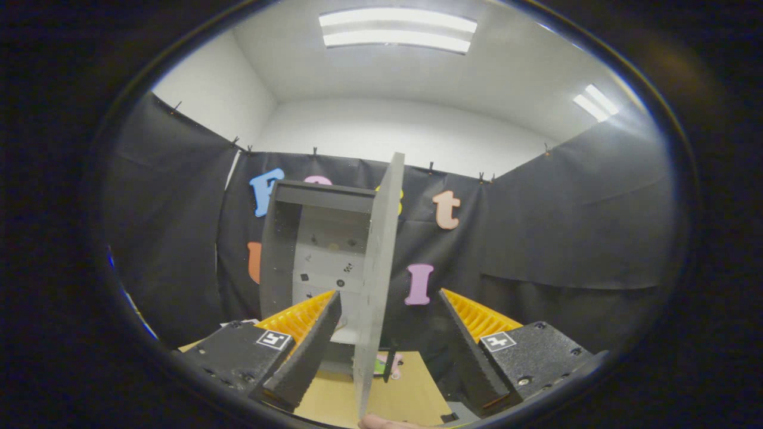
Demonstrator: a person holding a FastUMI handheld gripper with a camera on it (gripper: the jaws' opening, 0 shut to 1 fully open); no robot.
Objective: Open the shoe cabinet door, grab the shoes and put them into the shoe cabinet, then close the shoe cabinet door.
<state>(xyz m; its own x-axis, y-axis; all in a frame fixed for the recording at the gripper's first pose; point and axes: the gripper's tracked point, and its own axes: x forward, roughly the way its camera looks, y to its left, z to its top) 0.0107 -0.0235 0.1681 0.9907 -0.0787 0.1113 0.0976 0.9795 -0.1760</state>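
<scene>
Claw (387,357) spread wide, I hold nothing: my two fingers (307,351) stand well apart, and the shoe cabinet door (378,280) rises in the gap between them, seen edge-on and swung open toward me. Whether either finger touches the door I cannot tell, though the left one sits closer to it. Beyond my left finger stands the shoe cabinet (316,238), grey, its inside open to view with a pale back panel dotted with small dark marks. It rests on the tabletop (411,393), whose light wooden surface shows low between my fingers. Something small and colourful (381,364) lies on that surface just behind the door's lower edge, too hidden for me to identify. Black cloth (566,238) hangs behind everything.
</scene>
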